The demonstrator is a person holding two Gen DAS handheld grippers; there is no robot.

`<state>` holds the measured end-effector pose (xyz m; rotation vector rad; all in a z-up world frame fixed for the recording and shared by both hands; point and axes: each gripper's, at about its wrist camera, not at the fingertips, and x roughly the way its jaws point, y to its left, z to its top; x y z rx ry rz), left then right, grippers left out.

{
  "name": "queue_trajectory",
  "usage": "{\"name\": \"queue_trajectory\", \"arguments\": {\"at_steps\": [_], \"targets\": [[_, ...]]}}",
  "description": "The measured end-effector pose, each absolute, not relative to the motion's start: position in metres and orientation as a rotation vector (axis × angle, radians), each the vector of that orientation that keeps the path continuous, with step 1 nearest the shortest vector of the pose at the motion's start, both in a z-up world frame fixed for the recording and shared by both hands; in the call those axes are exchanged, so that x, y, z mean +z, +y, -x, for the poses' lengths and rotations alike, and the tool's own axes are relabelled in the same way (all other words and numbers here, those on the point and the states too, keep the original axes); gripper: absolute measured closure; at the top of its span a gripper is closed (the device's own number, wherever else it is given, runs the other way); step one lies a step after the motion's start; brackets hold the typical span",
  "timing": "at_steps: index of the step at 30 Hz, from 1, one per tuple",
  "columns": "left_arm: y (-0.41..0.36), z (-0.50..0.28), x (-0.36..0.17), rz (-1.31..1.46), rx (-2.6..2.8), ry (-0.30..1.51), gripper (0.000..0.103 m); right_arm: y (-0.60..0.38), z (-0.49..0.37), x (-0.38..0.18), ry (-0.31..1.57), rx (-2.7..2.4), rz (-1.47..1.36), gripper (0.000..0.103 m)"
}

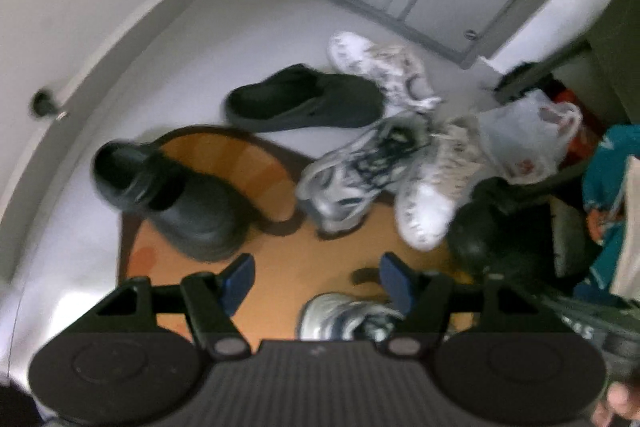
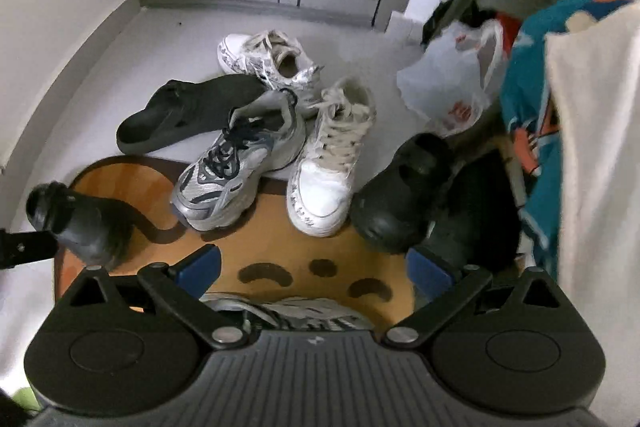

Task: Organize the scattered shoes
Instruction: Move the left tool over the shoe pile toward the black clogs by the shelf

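On the orange mat (image 2: 256, 227), a black boot (image 2: 86, 223) stands at far left. A dark clog (image 2: 188, 113) lies on the floor behind it. Next come a silver sneaker (image 2: 236, 167), then two white patterned sneakers (image 2: 328, 163), one behind the other (image 2: 264, 57), and a black shoe (image 2: 400, 191) at right. Both the left tool (image 1: 316, 277) and right tool (image 2: 314, 273) hover released above the mat, empty.

Nothing's really reading clearly here. The plastic bag (image 2: 448, 83) is showing red print (too blurry to make out), and a dark bag (image 1: 592, 327) is showing white letters ending "SS".
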<state>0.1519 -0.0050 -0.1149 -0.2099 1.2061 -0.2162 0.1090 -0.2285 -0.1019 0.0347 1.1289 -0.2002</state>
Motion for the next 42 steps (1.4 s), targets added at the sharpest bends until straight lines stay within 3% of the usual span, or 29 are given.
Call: {"name": "queue_trajectory", "arguments": {"at_steps": [14, 17, 19, 25, 42], "targets": [[-0.047, -0.153, -0.083, 0.107, -0.389, 1.113, 0.028, -0.24, -0.103, -0.072, 1.107, -0.214, -0.195, 0.001], [-0.044, -0.139, -0.061, 0.101, -0.439, 1.048, 0.018, -0.248, -0.082, -0.056, 1.099, -0.216, -0.266, 0.001], [-0.044, -0.129, -0.049, 0.056, -0.449, 1.007, 0.018, -0.256, -0.068, -0.039, 1.037, -0.22, -0.324, 0.001], [-0.041, -0.101, -0.022, 0.041, -0.462, 0.955, 0.016, -0.249, -0.04, -0.023, 0.948, -0.148, -0.136, 0.001], [-0.085, -0.142, -0.029, -0.098, -0.485, 0.944, 0.016, -0.29, -0.006, -0.028, 1.0, -0.294, -0.353, 0.001]]}}
